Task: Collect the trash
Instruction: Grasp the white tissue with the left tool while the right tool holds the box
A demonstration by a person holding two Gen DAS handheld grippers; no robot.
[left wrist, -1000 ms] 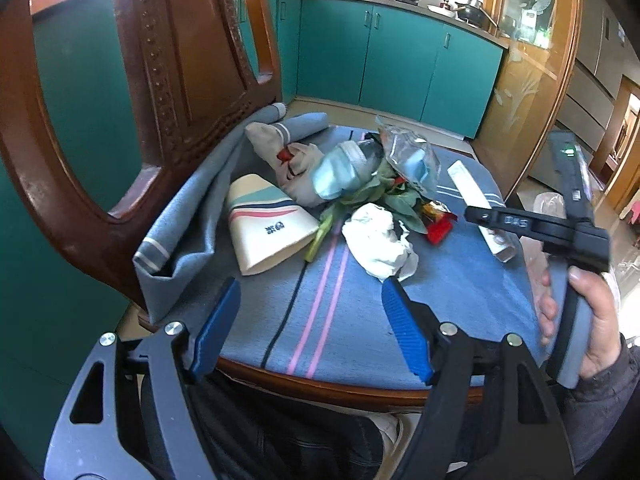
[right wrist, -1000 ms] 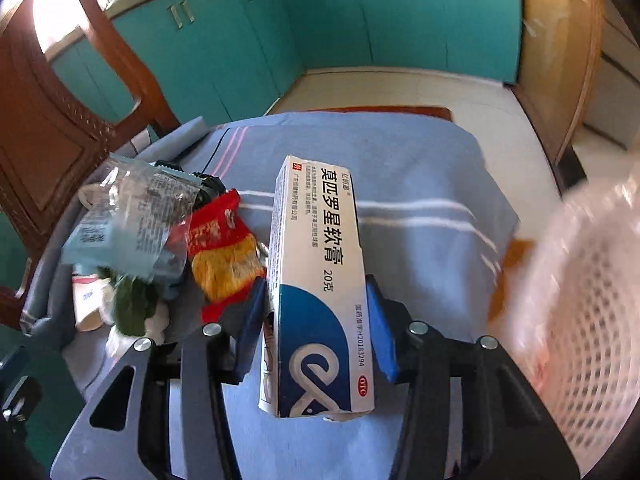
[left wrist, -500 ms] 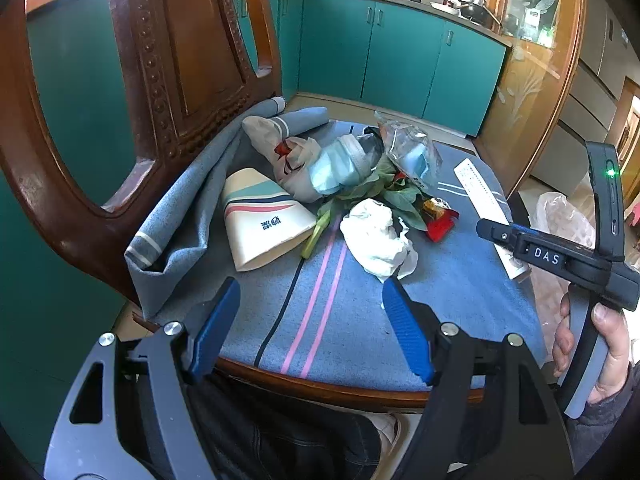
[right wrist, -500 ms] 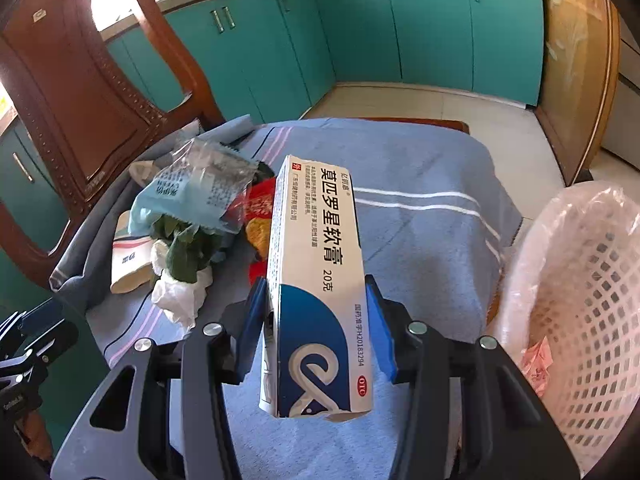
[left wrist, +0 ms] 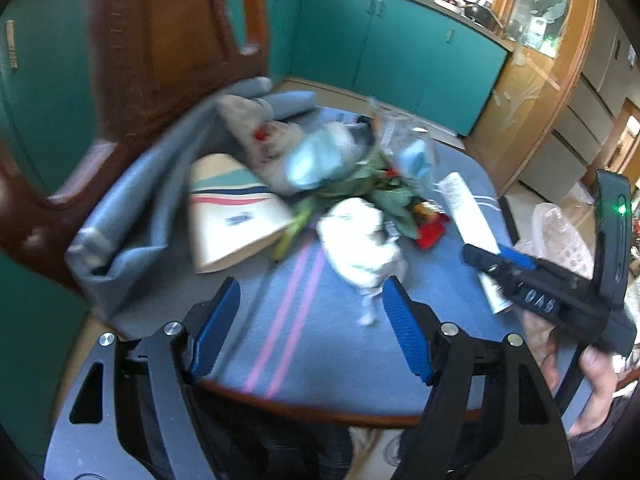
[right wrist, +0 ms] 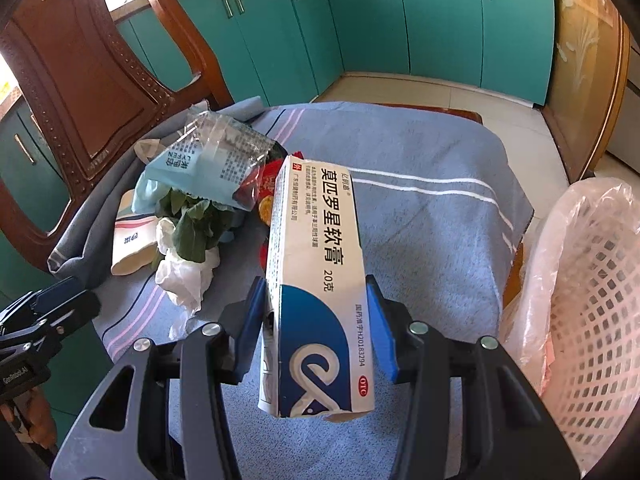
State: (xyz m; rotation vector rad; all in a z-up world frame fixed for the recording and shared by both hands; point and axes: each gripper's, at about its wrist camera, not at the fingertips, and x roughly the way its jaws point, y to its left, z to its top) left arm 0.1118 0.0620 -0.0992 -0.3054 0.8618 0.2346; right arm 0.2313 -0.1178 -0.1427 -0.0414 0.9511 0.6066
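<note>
Looking along the left gripper (left wrist: pixel 312 328), its blue pads are being held wide apart with nothing between them, above the blue striped cloth (left wrist: pixel 344 336); the crumpled white tissue (left wrist: pixel 360 240) is lying just ahead of them, beside a flattened paper cup (left wrist: pixel 232 220).

In the right view, the ointment box (right wrist: pixel 320 280) is being clamped between the pads of the right gripper (right wrist: pixel 316 320), raised above the cloth, with the lined white basket (right wrist: pixel 592 320) just to its right.

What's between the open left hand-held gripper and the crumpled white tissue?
Left wrist view: only bare blue striped cloth between the left hand-held gripper and the crumpled white tissue. The tissue's trailing end reaches almost to the right finger.
</note>
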